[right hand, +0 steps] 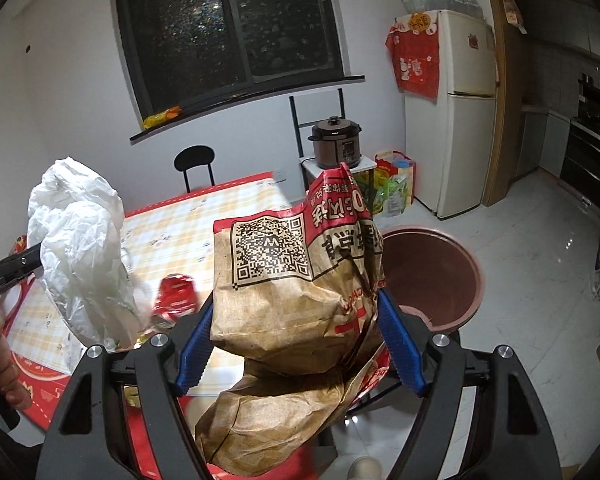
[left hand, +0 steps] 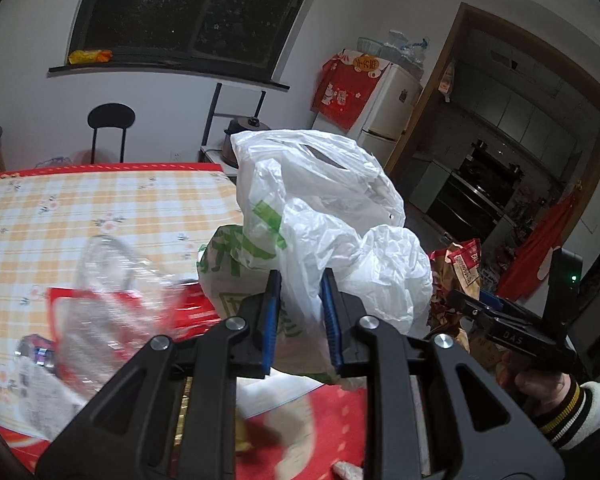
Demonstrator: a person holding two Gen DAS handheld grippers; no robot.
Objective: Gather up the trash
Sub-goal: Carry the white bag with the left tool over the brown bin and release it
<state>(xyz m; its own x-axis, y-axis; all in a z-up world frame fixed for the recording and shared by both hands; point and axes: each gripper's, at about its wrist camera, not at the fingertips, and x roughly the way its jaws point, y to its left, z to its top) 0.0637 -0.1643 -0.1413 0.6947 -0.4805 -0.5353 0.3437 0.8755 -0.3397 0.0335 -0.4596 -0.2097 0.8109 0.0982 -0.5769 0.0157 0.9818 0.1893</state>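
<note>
My left gripper is shut on a white plastic bag with green print and holds it above the table edge; the bag also shows in the right wrist view. My right gripper is shut on a crumpled brown paper bag with red print and a QR code, held in the air between the table and a round brown trash bin on the floor. The paper bag and right gripper show at the right of the left wrist view.
A table with a checked orange cloth holds a red packet, a blurred clear plastic piece and a red can. A black chair, a pressure cooker, a fridge and floor bags stand beyond.
</note>
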